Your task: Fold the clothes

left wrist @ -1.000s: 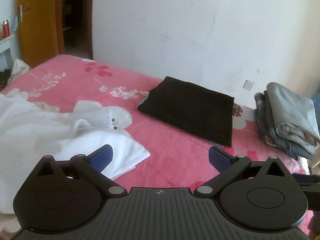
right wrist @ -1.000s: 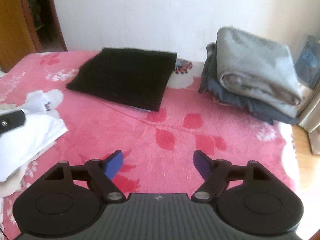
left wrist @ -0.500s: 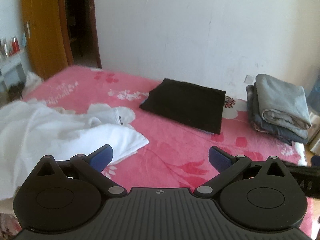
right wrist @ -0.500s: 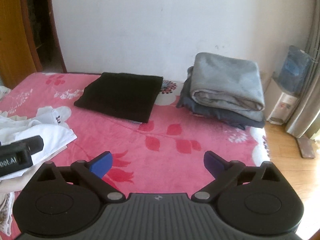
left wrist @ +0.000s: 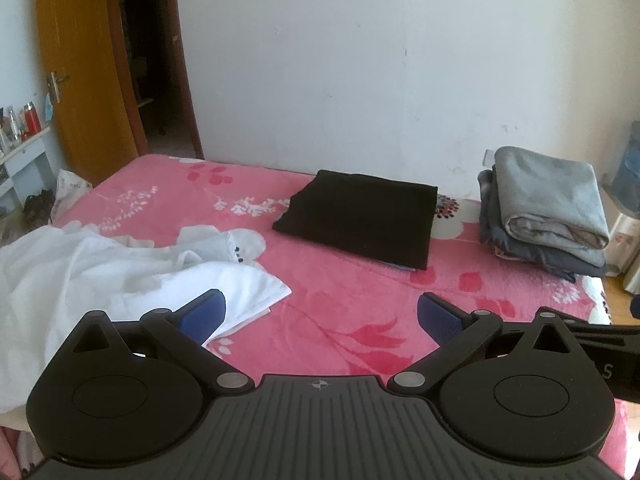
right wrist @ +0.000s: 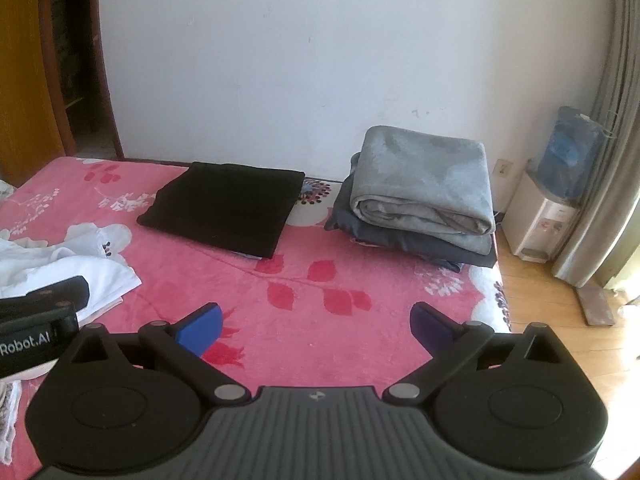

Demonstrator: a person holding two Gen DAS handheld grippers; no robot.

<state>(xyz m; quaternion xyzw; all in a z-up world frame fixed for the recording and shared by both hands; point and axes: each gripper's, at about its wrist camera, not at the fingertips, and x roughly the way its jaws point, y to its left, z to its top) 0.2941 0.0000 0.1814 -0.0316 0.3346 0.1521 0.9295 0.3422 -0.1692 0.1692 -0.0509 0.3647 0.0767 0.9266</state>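
We can read "Robot.AI" on the left claw (right wrist: 38,336) body. Both claws spread wide, nothing between them — right claw (right wrist: 316,326) over bare pink bed (right wrist: 360,332). White clothes (left wrist: 100,272) lie crumpled just beyond our left claw; black folded garment (left wrist: 360,216) well beyond.

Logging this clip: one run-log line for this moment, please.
left gripper: open, empty | right gripper: open, empty | folded black garment: on pink bed | crumpled white garment: unfolded

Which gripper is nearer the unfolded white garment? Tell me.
Left. The left gripper hovers at the edge of the white garment; the right gripper hangs over bare pink blanket, further from it.
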